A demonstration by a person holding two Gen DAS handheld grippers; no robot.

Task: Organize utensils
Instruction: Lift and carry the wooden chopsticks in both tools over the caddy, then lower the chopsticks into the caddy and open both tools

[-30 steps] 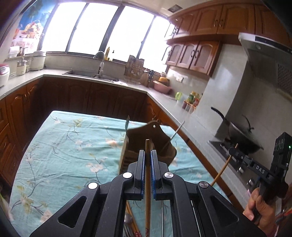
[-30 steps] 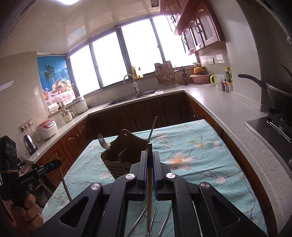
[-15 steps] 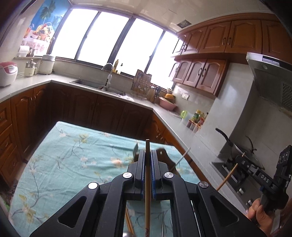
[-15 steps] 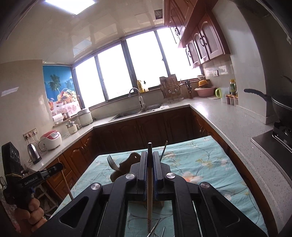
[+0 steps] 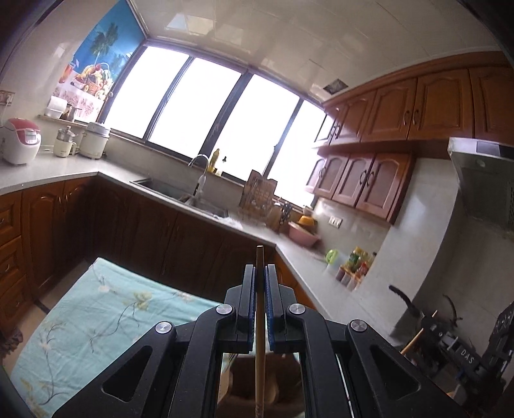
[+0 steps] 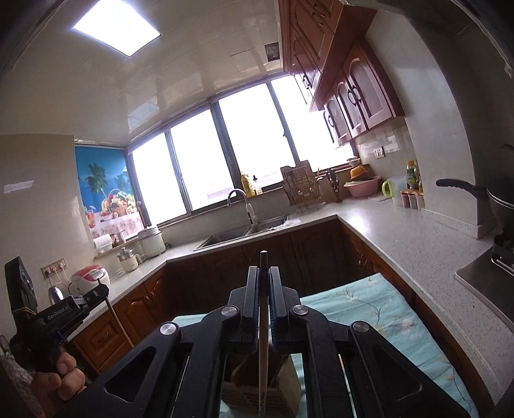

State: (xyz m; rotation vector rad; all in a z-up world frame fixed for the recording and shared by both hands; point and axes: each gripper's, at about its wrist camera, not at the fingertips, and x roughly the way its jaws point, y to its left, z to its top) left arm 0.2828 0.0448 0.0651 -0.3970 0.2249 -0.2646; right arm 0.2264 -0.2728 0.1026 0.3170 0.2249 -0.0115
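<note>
Both claws I'm watching are clamped on chopsticks. My left gripper (image 5: 260, 276) pinches a wooden chopstick (image 5: 259, 337) between its blue pads, the stick running upright with its tip poking out above the fingers. My right gripper (image 6: 263, 278) is closed the same way on a second chopstick (image 6: 263, 321).

Below the right claw, the right wrist view shows the wooden utensil holder (image 6: 257, 382) standing on the floral tablecloth (image 6: 379, 308), the chopstick's lower end over it. From the left wrist view I only get a brown patch (image 5: 247, 382) under the fingers, probably that same holder, but it is too dark to be sure.

Each view catches the other claw from the side: the left gripper (image 6: 96, 294) held by a hand (image 6: 61, 376) at the right view's edge, the right one (image 5: 430, 316) near the stove. Only the right view shows the ceiling light (image 6: 115, 27).
</note>
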